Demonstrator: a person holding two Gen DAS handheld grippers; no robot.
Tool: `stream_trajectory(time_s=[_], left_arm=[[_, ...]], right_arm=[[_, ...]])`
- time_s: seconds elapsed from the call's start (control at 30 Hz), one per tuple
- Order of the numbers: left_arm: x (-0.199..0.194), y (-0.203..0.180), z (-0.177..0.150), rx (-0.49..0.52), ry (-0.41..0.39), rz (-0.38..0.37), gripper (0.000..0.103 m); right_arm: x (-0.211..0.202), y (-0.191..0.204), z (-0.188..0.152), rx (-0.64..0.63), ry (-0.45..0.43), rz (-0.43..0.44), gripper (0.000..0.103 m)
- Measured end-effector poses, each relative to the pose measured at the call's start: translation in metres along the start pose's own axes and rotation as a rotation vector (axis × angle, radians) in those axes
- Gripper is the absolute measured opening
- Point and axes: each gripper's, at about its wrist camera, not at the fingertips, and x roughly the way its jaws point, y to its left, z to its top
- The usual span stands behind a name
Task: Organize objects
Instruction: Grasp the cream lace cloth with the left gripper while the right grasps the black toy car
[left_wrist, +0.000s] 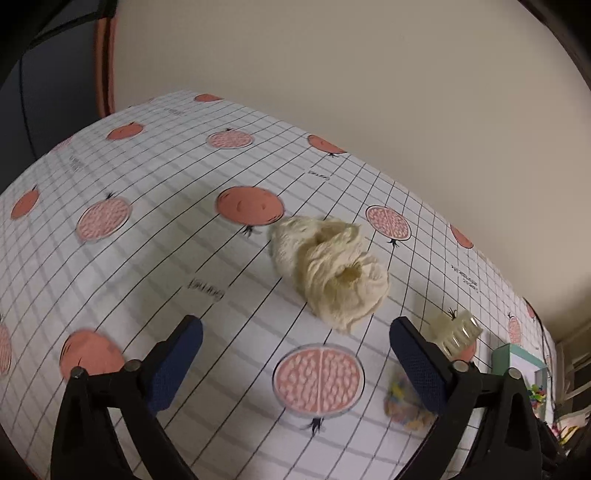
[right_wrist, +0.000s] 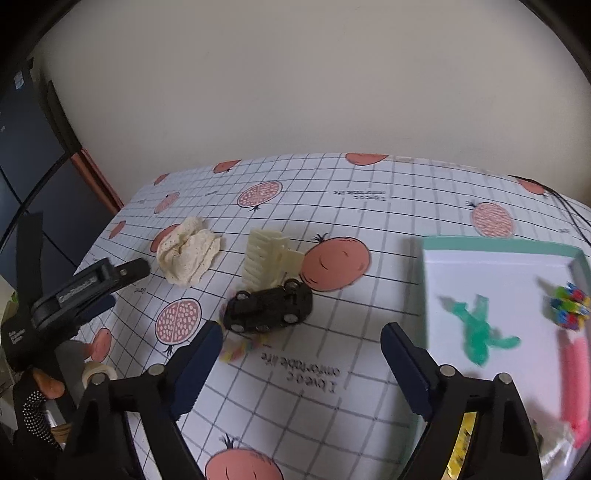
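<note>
A crumpled cream cloth (left_wrist: 332, 266) (right_wrist: 188, 254) lies on the patterned tablecloth, just beyond my open left gripper (left_wrist: 295, 354), whose fingers hold nothing. A cream hair claw clip (right_wrist: 267, 260) (left_wrist: 458, 330) stands right of the cloth. In front of it a black toy car (right_wrist: 269, 308) lies upturned, wheels up. A small multicoloured piece (left_wrist: 404, 406) (right_wrist: 236, 349) rests near the car. My right gripper (right_wrist: 301, 354) is open and empty, close to the car. The left gripper (right_wrist: 92, 286) also shows at the left edge of the right wrist view.
A teal-rimmed white box (right_wrist: 498, 245) (left_wrist: 517, 360) at the right holds a green toy figure (right_wrist: 478, 330), a colourful ball (right_wrist: 570, 304) and a pink item (right_wrist: 574, 380). A gloved hand (right_wrist: 37, 402) and tape roll (right_wrist: 98, 369) sit lower left. A wall stands behind the table.
</note>
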Motion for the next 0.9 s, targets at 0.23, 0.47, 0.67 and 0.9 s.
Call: stream_trajectory(time_s=[0.23,0.47,0.67,0.9], left_arm=[[0.027,-0.013,0.014,0.014,-0.002,-0.011,0.091],[0.041,-0.015,0.022,0.012,-0.004,-0.026,0.075],[0.05,-0.024,0.018,0.033,0.029,-0.041,0.042],[0.047,-0.03,0.012,0.063,0.037,-0.01,0.007]], right_arm=[[0.027,-0.001,0.009,0.023,0.023,0.022,0.079],[0.044,-0.007,0.013,0.058,0.042,0.066,0.062],[0.045,-0.009,0.012,0.081,0.036,0.116,0.04],[0.041,-0.003,0.009,0.06,0.037,0.131,0.039]])
